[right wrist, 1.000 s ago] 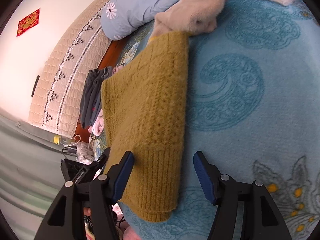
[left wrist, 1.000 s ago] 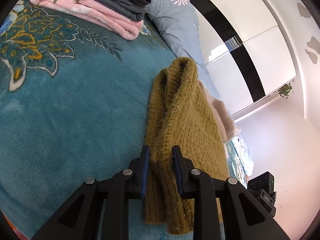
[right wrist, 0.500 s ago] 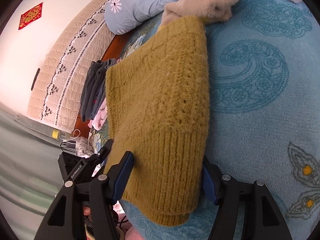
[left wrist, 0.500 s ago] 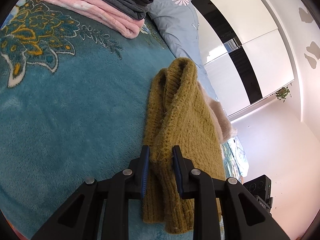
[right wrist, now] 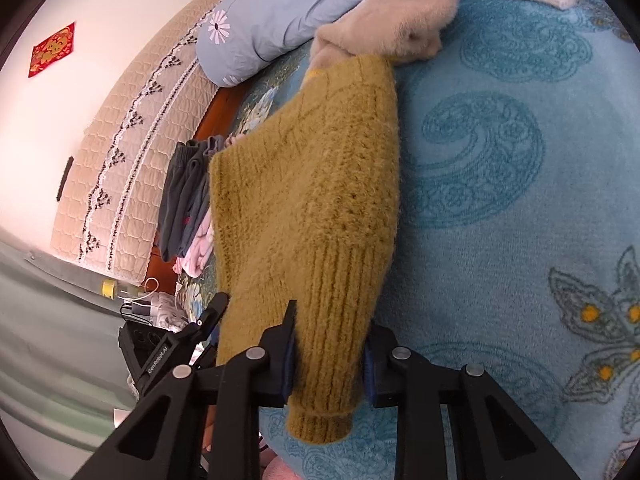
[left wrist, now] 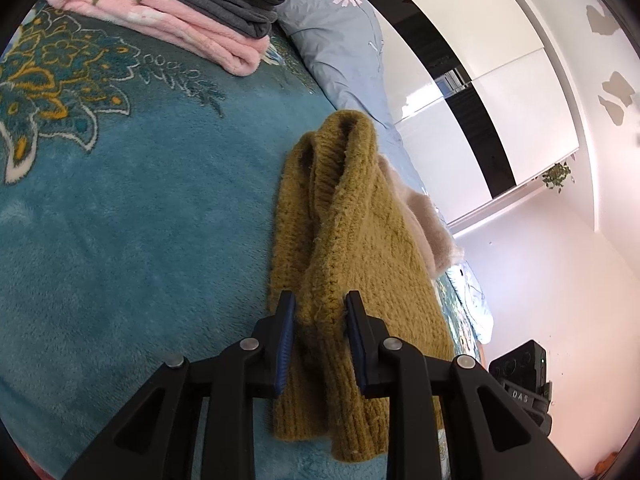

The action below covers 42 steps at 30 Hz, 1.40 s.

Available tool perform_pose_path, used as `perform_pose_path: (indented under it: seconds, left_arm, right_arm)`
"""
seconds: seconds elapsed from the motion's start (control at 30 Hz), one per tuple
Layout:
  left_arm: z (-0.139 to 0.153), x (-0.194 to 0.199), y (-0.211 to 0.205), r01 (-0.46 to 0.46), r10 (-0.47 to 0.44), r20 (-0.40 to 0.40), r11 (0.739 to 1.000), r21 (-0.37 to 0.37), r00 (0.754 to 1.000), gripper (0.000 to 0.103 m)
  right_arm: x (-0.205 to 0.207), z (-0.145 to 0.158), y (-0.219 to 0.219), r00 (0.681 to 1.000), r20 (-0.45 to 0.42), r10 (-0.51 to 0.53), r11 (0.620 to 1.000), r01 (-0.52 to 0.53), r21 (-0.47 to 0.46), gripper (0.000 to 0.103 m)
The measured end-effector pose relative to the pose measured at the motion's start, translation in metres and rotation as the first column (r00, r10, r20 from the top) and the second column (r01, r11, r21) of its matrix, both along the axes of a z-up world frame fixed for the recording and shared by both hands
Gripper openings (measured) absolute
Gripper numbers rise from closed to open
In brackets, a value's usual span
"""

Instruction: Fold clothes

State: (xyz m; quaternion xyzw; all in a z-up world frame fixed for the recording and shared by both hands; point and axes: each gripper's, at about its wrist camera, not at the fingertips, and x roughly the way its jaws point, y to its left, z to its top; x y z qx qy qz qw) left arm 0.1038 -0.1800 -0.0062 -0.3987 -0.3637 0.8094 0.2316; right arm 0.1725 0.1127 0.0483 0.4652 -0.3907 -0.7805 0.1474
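Left wrist view: left gripper [left wrist: 319,312], jaws closed on a bunched edge of the mustard sweater [left wrist: 352,240], which lies lengthwise on the teal blanket [left wrist: 120,220], collar end pointing away toward the blue pillow [left wrist: 340,40]. Same view lists a folded stack [left wrist: 180,12], grey garments on pink, well apart at the far corner, and white wardrobe doors [left wrist: 480,80] beyond the bed. Right wrist view: right gripper [right wrist: 330,344], jaws closed on the ribbed hem [right wrist: 332,340] of the sweater, knit face spread wide and apparently raised off the blanket, though the fisheye makes the lift hard to judge. This view alone shows the beige garment [right wrist: 392,20] touching the sweater's far end, the quilted headboard [right wrist: 132,128], and the sweater's flat patterned front; the left view alone shows the doubled layers at the near edge. Step in hand, by judgement: both ends of the bottom edge gripped, a lengthwise fold under way. Next move calls for carrying the held edge toward the collar evenly, both grips level, keeping clear of the beige garment.
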Motion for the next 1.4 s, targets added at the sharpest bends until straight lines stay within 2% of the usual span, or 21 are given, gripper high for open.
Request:
perform_pose_path:
  seconds: [0.1,0.43,0.57,0.63,0.67,0.77,0.9,1.1,1.27,1.4]
  left_arm:
    - [0.005,0.001,0.0,0.014,-0.014,-0.016,1.0,0.001,1.0,0.025]
    - [0.008,0.0,-0.013,-0.011,0.012,-0.037,1.0,0.021,0.999,0.025]
    - [0.008,-0.005,-0.011,-0.007,0.008,-0.028,1.0,0.016,1.0,0.026]
    - [0.008,-0.01,-0.012,-0.023,0.023,-0.021,1.0,0.017,1.0,0.031]
    - [0.009,-0.014,-0.014,-0.035,0.035,-0.017,0.999,0.018,0.999,0.035]
    - [0.011,-0.024,-0.015,-0.054,0.054,-0.012,0.998,0.027,0.998,0.039]
    - [0.017,-0.034,-0.009,-0.031,0.032,-0.021,0.999,0.021,0.999,0.044]
    - [0.028,-0.04,-0.006,-0.017,0.018,-0.041,0.999,0.027,0.999,0.047]
    - [0.047,-0.043,-0.011,-0.017,0.021,-0.064,0.998,0.058,0.998,0.053]
    - [0.086,-0.052,0.012,-0.008,-0.001,-0.134,0.998,-0.065,0.991,0.06]
  right_arm:
    - [-0.003,0.004,0.013,1.0,0.006,-0.013,1.0,0.013,-0.022,0.026]
    - [-0.039,0.041,0.094,0.996,0.016,-0.091,0.992,0.09,0.09,0.026]
    - [-0.061,0.041,0.121,0.992,0.043,-0.12,0.986,0.114,0.125,0.026]
    - [-0.066,0.038,0.13,0.99,0.05,-0.133,0.986,0.127,0.113,0.026]
    - [-0.066,0.036,0.133,0.99,0.044,-0.135,0.986,0.13,0.108,0.026]
    - [-0.062,0.029,0.134,0.992,0.029,-0.125,0.985,0.121,0.123,0.026]
    - [-0.053,0.03,0.134,0.992,-0.004,-0.128,0.984,0.127,0.127,0.03]
    - [-0.023,0.054,0.14,0.979,-0.09,-0.184,0.966,0.197,0.168,0.031]
    - [-0.001,0.064,0.14,0.961,-0.173,-0.217,0.965,0.239,0.113,0.032]
    - [-0.002,0.052,0.132,0.958,-0.187,-0.216,0.968,0.236,0.09,0.032]
